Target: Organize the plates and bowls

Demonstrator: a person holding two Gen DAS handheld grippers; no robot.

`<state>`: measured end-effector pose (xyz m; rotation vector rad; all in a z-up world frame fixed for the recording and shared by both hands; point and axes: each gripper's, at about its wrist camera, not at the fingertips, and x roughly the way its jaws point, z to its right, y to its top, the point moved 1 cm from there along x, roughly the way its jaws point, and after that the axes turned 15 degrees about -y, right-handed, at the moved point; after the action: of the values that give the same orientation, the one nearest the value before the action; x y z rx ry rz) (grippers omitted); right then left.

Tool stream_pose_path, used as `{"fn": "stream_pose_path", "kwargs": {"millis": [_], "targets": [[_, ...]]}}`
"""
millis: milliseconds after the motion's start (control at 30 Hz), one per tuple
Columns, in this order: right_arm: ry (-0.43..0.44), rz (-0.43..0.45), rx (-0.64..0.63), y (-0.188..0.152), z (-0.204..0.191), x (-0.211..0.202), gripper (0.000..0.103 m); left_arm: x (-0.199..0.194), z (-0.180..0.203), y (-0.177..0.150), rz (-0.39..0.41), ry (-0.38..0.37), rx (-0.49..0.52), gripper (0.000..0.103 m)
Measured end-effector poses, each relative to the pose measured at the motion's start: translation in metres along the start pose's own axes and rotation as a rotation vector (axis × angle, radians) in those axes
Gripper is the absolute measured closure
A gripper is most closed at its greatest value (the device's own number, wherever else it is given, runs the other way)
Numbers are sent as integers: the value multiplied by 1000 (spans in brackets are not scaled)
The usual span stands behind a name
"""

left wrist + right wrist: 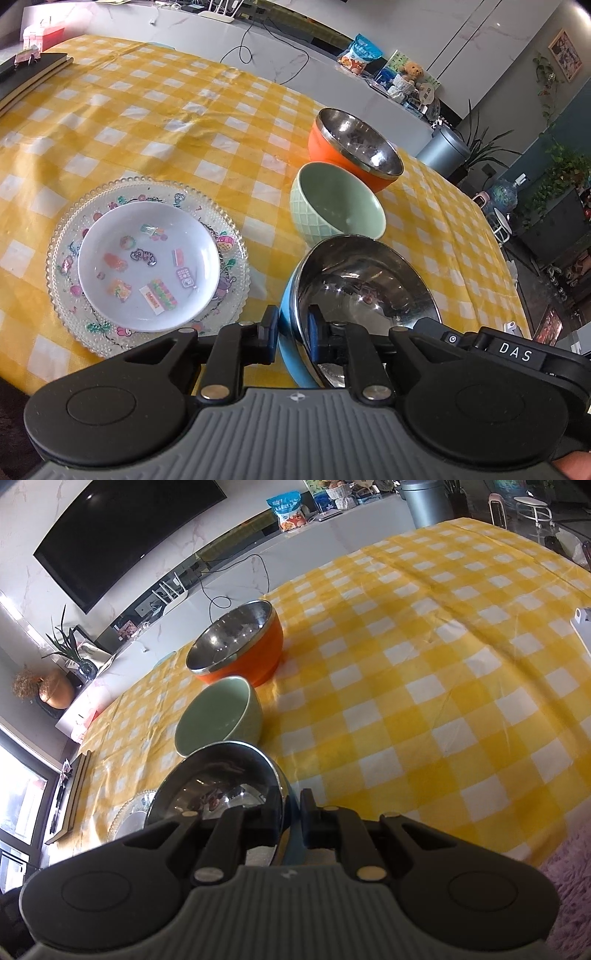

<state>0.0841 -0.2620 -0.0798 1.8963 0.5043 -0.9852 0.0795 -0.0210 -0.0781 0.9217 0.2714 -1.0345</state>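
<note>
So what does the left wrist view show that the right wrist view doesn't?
Only the left wrist view shows the white sticker-decorated dish in full, sitting on the beaded clear glass plate. Only the right wrist view shows the wall-mounted black television. Both show the blue-sided steel bowl, its rim clamped by left gripper and right gripper, plus the pale green ceramic bowl and orange-sided steel bowl.

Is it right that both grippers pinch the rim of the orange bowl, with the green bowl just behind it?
Not quite: both the left gripper and the right gripper pinch the blue bowl, as both wrist views show. The green bowl does sit just behind it.
</note>
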Motion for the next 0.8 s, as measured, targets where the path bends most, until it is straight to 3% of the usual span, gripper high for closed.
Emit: {"fn": "stream_pose_path", "kwargs": {"millis": [67, 167, 233, 800], "targets": [[-3, 15, -19, -2, -3, -2, 90, 0, 0, 0, -2, -8, 2, 82], [-8, 25, -32, -2, -5, -3, 87, -1, 1, 0, 2, -9, 2, 68], [-14, 28, -32, -2, -5, -3, 75, -3, 1, 0, 18, 2, 7, 59], [-26, 155, -126, -3, -18, -32, 66, -31, 20, 10, 88, 39, 129, 55]]}}
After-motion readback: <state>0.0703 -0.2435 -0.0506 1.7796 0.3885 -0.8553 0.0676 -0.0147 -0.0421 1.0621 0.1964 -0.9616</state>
